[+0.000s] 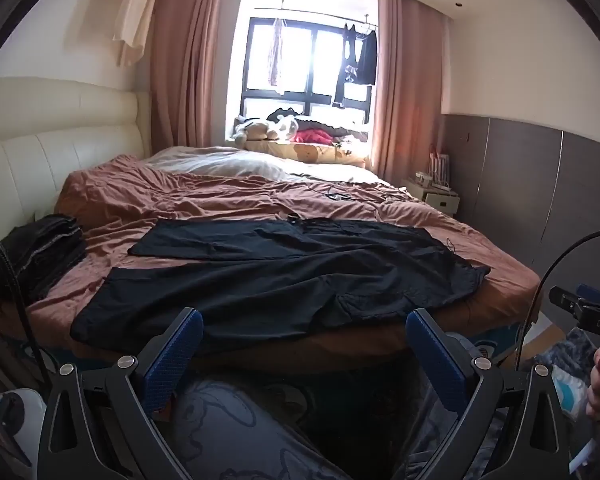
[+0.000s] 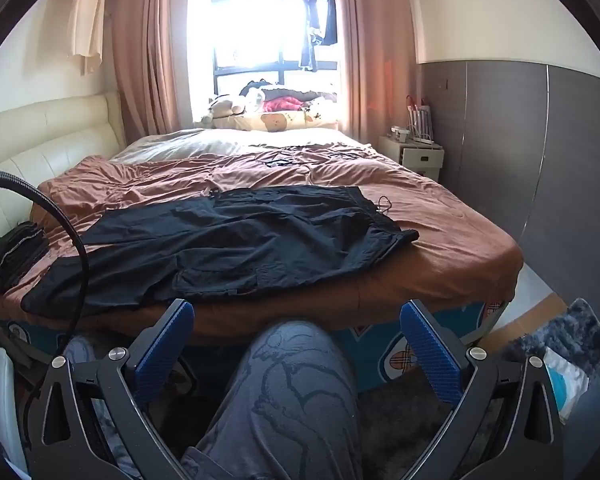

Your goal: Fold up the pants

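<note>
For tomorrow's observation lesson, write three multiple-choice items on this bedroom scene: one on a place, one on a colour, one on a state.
1. Where does the stack of folded dark clothes lie?
A. by the headboard
B. on the nightstand
C. on the windowsill

2. What colour are the pants spread on the bed?
A. red
B. black
C. white

3. How are the pants now?
A. rolled up
B. hung up
C. laid out unfolded

Answers: 1 A, it sits at the bed's left end beside the cream headboard; 2 B, the fabric is black; 3 C, both legs lie apart.
</note>
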Motion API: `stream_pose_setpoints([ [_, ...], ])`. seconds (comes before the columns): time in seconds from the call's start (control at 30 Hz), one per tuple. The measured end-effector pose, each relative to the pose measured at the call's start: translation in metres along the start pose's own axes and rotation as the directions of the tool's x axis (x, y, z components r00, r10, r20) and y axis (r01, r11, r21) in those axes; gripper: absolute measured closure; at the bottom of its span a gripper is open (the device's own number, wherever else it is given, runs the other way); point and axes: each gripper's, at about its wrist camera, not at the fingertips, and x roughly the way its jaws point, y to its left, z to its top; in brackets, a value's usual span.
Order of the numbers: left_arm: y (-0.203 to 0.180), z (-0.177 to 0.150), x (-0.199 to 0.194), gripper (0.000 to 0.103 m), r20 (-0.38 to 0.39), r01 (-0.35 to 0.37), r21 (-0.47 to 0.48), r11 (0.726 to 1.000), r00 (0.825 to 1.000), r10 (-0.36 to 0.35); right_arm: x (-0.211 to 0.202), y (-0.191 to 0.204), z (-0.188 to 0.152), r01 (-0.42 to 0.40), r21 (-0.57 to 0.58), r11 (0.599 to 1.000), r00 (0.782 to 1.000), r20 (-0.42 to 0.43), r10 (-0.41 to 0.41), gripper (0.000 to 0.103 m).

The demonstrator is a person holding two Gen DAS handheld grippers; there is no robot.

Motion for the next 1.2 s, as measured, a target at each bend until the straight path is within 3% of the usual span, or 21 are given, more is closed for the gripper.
stream_pose_setpoints([
  [0.3,-0.029,-0.008,-0.006,0.001,0.0,0.004,0.016,1.0,1.0,-0.004,-0.002,0.003,0.0,0.005,-0.016,1.0,1.0,0.006,-0.005,0.0],
  [0.37,-0.009,-0.002,-0.004,0.001,-0.012,0.036,0.012,0.999,0.999,-0.036,-0.002,0.0,0.0,0.025,-0.008,1.0,1.0,0.003,-0.025,0.0],
  [1.2,0.001,-0.008,-0.006,0.0,-0.024,0.059,-0.007,0.998,0.998,-0.059,-0.002,-0.002,-0.001,0.022,0.002,1.0,1.0,0.001,-0.022,0.0],
])
